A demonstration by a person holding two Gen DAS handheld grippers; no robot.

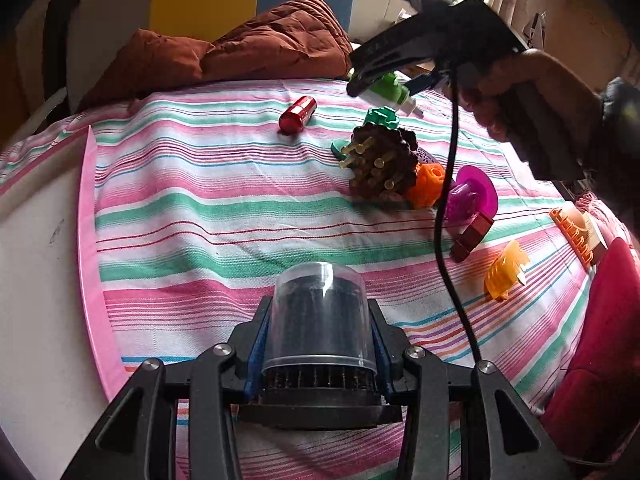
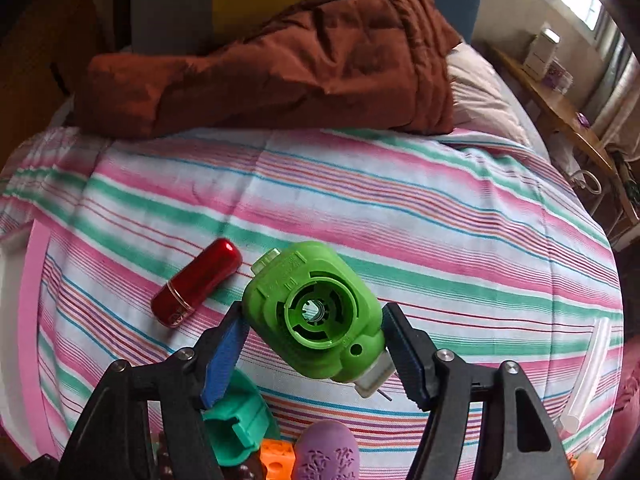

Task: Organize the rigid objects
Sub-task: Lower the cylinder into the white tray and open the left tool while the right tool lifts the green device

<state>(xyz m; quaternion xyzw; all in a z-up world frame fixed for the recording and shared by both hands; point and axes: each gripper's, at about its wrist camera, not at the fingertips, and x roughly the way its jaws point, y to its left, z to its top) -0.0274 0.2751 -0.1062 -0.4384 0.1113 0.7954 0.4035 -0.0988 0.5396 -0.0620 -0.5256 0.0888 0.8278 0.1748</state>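
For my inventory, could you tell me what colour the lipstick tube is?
The lipstick tube is glossy dark red with a thin gold band, clearest in the right wrist view.

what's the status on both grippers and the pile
Left gripper shut on clear-capped black cylinder. Right gripper shut on green plastic part, lifted. Red lipstick lies beside; pile unsorted.

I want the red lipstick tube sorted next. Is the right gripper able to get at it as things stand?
Probably not yet: the right gripper is shut on the green plastic part. The red lipstick tube itself lies uncovered nearby.
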